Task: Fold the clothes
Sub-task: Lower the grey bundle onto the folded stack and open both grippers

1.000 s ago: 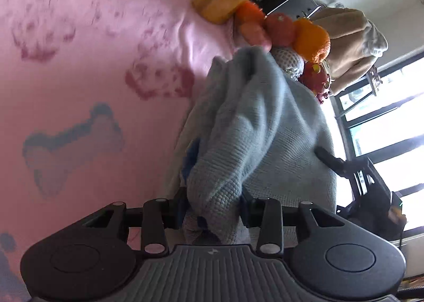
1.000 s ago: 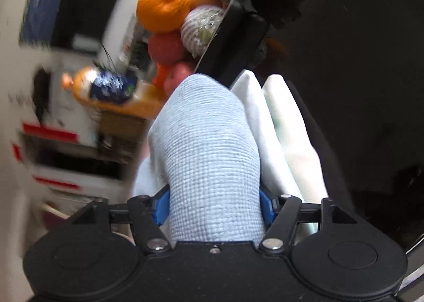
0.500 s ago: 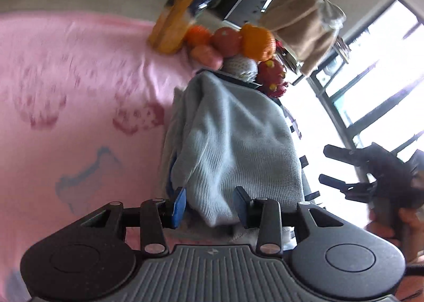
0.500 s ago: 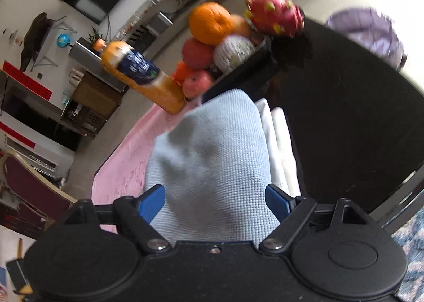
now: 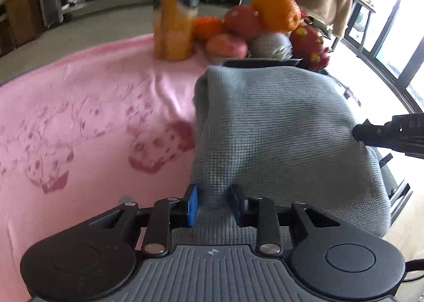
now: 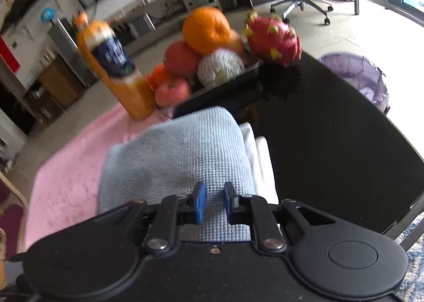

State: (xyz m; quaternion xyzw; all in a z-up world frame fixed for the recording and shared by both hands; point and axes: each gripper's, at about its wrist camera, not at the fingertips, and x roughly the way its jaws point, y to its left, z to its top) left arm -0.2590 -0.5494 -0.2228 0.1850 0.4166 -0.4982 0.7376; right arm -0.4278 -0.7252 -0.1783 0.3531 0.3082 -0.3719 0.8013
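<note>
1. Grey-blue knit garment (image 5: 275, 127): folded, on the dark worktop (image 6: 331, 148) beside the pink blanket (image 5: 79, 105).
2. Left tongs (image 5: 213, 204): closing on a garment fold.
3. Right tongs (image 6: 212, 202): closing, nearly together above the knit; grip unclear.
4. Fruit tray (image 6: 228, 90), juice bottle (image 6: 114, 68): at 12 o'clock.

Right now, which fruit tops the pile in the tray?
The big orange. It sits above the red apples and netted fruit; the dragon fruit lies lower, beside it.

Grey-blue waffle-knit garment (image 5: 278, 127), folded, on table
</note>
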